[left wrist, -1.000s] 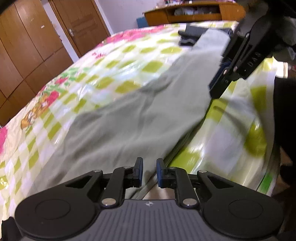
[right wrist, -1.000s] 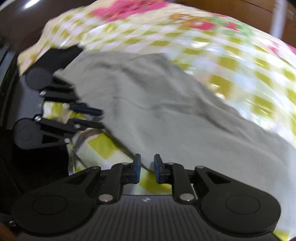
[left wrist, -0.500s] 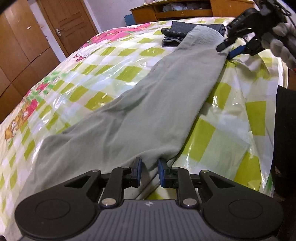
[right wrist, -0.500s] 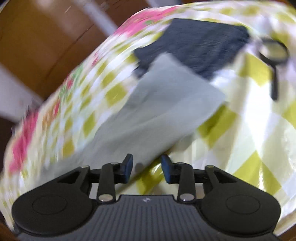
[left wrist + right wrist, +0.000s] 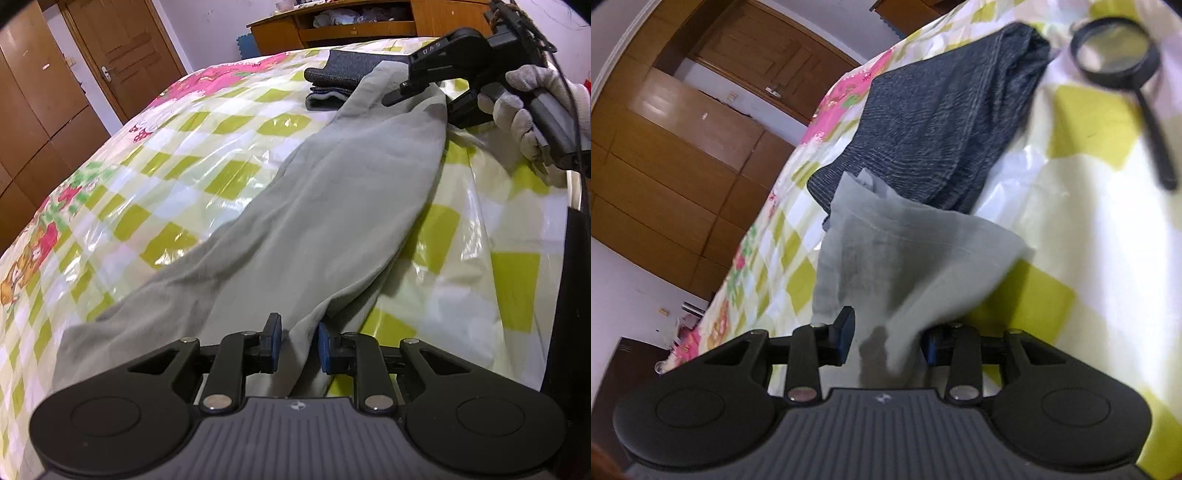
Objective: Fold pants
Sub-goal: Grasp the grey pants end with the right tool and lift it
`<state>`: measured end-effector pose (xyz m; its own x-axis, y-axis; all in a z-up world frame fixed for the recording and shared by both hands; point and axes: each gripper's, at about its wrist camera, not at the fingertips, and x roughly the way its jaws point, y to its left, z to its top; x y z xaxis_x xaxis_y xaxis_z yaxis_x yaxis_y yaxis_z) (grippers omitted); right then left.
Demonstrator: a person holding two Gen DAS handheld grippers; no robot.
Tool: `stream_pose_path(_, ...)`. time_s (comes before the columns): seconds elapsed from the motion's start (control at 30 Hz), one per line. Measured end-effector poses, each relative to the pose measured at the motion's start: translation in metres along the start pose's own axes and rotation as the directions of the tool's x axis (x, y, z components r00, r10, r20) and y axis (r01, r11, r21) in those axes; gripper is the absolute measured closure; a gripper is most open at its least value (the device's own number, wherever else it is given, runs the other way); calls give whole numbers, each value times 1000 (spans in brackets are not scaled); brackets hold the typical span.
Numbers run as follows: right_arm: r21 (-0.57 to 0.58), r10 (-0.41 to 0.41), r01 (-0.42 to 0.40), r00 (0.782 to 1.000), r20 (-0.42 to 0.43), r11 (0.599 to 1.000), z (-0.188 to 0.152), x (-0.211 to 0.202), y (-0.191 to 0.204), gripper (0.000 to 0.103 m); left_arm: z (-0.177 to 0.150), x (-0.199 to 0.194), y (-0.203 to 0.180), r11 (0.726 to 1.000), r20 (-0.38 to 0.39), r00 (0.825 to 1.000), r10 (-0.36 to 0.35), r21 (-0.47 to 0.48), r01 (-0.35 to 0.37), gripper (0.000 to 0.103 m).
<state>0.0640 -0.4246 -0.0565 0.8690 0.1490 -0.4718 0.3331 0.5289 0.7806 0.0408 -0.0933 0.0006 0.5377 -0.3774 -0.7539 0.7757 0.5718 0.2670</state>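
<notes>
With cloth between the parted jaws of each hand-held gripper, left (image 5: 296, 347) and right (image 5: 886, 341), seemingly ungripped, the pants (image 5: 332, 206) along the bed (image 5: 513, 280) edge need both pinched before folding.

A dark folded garment (image 5: 945, 122) lies beside a magnifying glass (image 5: 1115, 55) on the checked bedcover (image 5: 221, 147).

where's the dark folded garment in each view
Left wrist view: the dark folded garment lies at top centre, on the far end of the bed, with the leg end of the grey pants overlapping its near edge.
Right wrist view: the dark folded garment fills the upper centre, just beyond the pants hem, left of the magnifying glass.
Shared landmark: the pants' hem edge lying on the garment.
</notes>
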Motion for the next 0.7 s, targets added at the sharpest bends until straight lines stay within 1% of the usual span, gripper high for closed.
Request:
stream_pose_path(0.03, 12, 22, -22, 1000, -10, 1000, 0, 6, 3, 65, 2, 0, 0, 1000, 3, 1000, -1, -3, 1, 66)
stream_pose_path(0.1, 38, 103, -102, 995, -14, 994, 1, 2, 4, 67, 5, 1, 2, 1000, 6, 1000, -9, -16, 9, 63)
stream_pose_path(0.13, 34, 153, -153, 988, -2, 988, -1, -4, 5, 67, 6, 2, 4, 1000, 8, 1000, -12, -25, 12, 63)
stream_pose_path(0.17, 13, 181, -181, 983, 16, 983, -2, -10, 6, 67, 8, 3, 5, 999, 11, 1000, -15, -32, 16, 63)
stream_pose_path(0.2, -18, 182, -181, 983, 35, 983, -1, -11, 7, 67, 10, 3, 5, 999, 16, 1000, -16, -35, 16, 63)
stream_pose_path(0.23, -35, 174, -173, 984, 36, 984, -1, -7, 7, 66, 13, 4, 5, 999, 18, 1000, -9, -35, 10, 63)
stream_pose_path(0.27, -36, 161, -160, 987, 14, 986, 2, 1, 7, 63, 16, 4, 4, 999, 21, 1000, -2, -35, 3, 63)
stream_pose_path(0.3, -18, 150, -150, 989, -16, 988, 3, 9, 6, 63, 19, 3, 5, 999, 25, 1000, 1, -39, 0, 63)
stream_pose_path(0.33, 6, 156, -156, 987, -43, 988, 4, 18, 4, 64, 21, 2, 5, 999, 27, 1000, 3, -44, -1, 63)
stream_pose_path(0.37, 29, 161, -159, 986, -53, 987, 6, 23, 3, 71, 23, 0, 5, 999, 24, 1000, -6, -54, 7, 63)
stream_pose_path(0.4, 43, 162, -160, 986, -40, 986, 7, 22, 2, 81, 25, -3, 6, 997, 19, 999, -27, -69, 28, 63)
stream_pose_path(0.43, 51, 168, -167, 986, -21, 985, 10, 18, 2, 99, 27, -6, 6, 996, 10, 999, -47, -77, 48, 63)
stream_pose_path(0.47, 61, 180, -180, 984, -1, 982, 14, 12, 1, 99, 28, -9, 4, 995, 1, 998, -67, -73, 67, 61)
stream_pose_path(0.53, 78, 195, -196, 981, 19, 978, 22, 2, -1, 99, 29, -12, -8, 994, -43, 993, -110, -25, 109, 56)
stream_pose_path(0.63, 58, 193, -196, 980, 53, 979, 36, -16, 1, 99, 27, -8, -29, 986, -88, 983, -159, 30, 163, 56)
stream_pose_path(0.7, 19, 181, -183, 980, 87, 983, 43, -24, 3, 99, 28, -7, -39, 984, -80, 983, -167, 47, 171, 56)
